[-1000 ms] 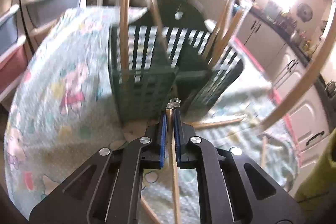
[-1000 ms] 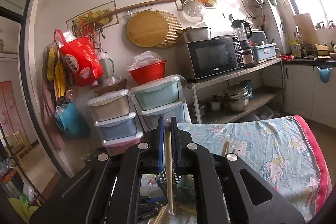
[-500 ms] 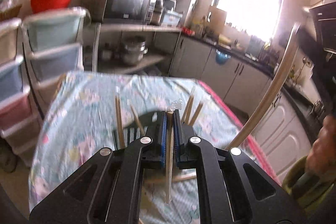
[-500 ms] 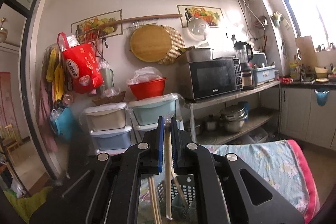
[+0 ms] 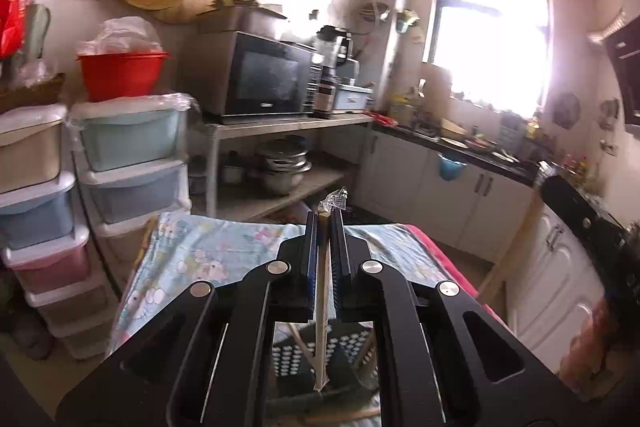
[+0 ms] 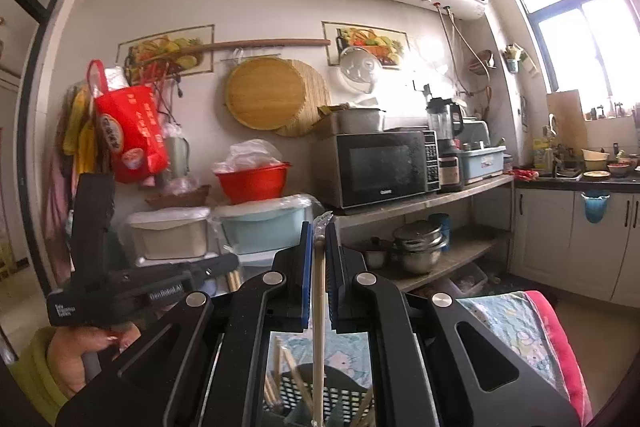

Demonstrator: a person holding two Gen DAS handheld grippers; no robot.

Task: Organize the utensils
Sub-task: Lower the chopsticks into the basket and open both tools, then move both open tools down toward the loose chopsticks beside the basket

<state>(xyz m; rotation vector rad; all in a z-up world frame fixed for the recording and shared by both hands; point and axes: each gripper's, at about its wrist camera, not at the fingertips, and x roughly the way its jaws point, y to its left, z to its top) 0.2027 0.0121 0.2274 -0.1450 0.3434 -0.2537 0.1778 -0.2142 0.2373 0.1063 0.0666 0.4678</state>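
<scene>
A: What does the left gripper (image 5: 325, 227) hold?

B: Its jaws are clamped on a wooden chopstick (image 5: 322, 315). The stick's long axis runs almost straight up and down the frame, upper end between the blue pads at centre, lower tip hanging at bottom centre above the dark slotted basket (image 5: 320, 355).

A: And the right gripper (image 6: 319, 239)?

B: Same story: jaws closed on a second chopstick (image 6: 318, 331), near vertical in the frame, its top poking just above the pads and its lower end pointing down into the black basket (image 6: 340, 397), where more chopsticks lean at angles.

A: Where does the basket sit?

B: On the desk under a cartoon-print cloth (image 5: 188, 251), lower centre in both views. At the lower left of the right view, a hand (image 6: 76, 359) grips the other tool.
</scene>
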